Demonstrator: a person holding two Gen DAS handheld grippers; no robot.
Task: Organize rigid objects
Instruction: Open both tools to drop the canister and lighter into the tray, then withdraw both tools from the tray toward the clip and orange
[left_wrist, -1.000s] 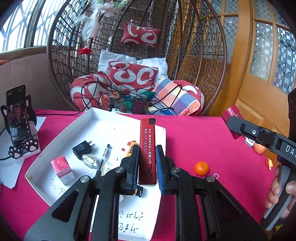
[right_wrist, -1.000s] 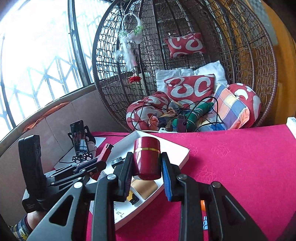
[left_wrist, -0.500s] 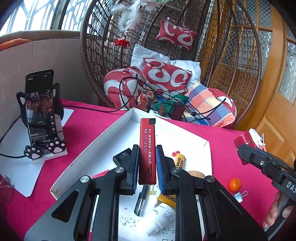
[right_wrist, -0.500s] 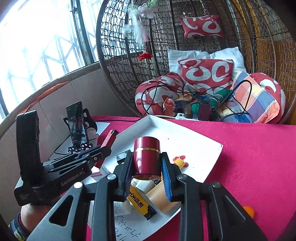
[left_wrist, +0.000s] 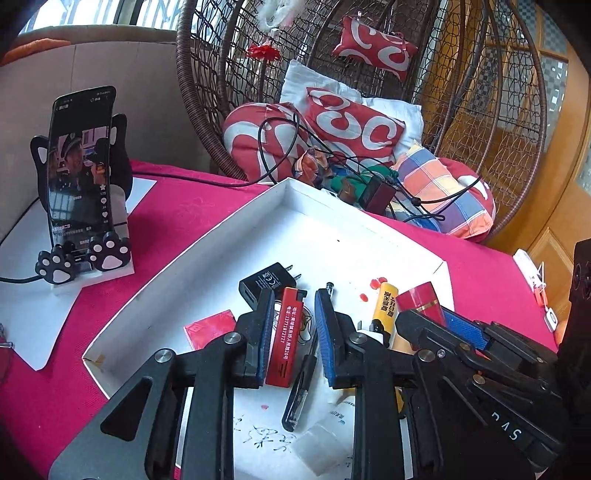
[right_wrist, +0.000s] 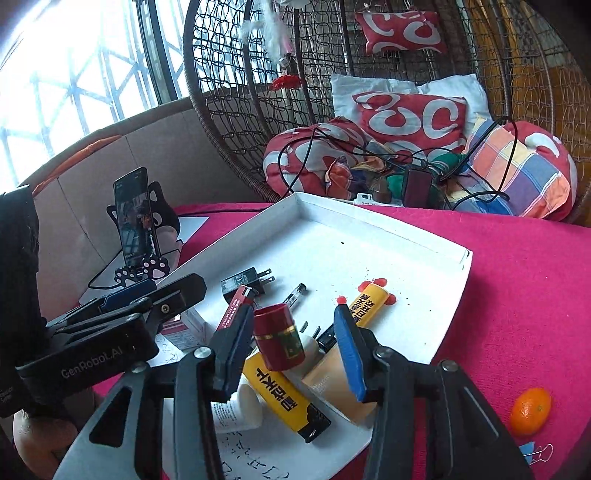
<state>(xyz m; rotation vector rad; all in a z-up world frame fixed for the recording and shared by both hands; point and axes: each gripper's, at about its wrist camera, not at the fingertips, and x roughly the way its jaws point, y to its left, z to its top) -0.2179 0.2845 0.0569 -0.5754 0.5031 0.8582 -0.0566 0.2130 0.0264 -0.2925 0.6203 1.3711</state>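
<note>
Looking along the left wrist view, we see our left gripper hanging over the white tray with its jaws spread. The flat red case with white print lies between the 2 fingers, against the left pad and clear of the right one, so nothing is clamped. A black pen lies on the tray floor under the right finger, and a black charger plug sits just beyond the case. Further right, a yellow tube lies beside the red cylinder, which stands between the blue pads of our right gripper. A phone on a paw-print stand is upright on the pink tablecloth, well apart from the tray.

Turning to the right wrist view, our right gripper is wide open above the tray's near end. The red cylinder with its gold band sits between the fingers, close to the left pad; we cannot tell whether it touches, and a clear gap separates it from the right pad. It rests on a yellow pack and a white bottle. An orange and a blue binder clip lie on the cloth outside the tray.
</note>
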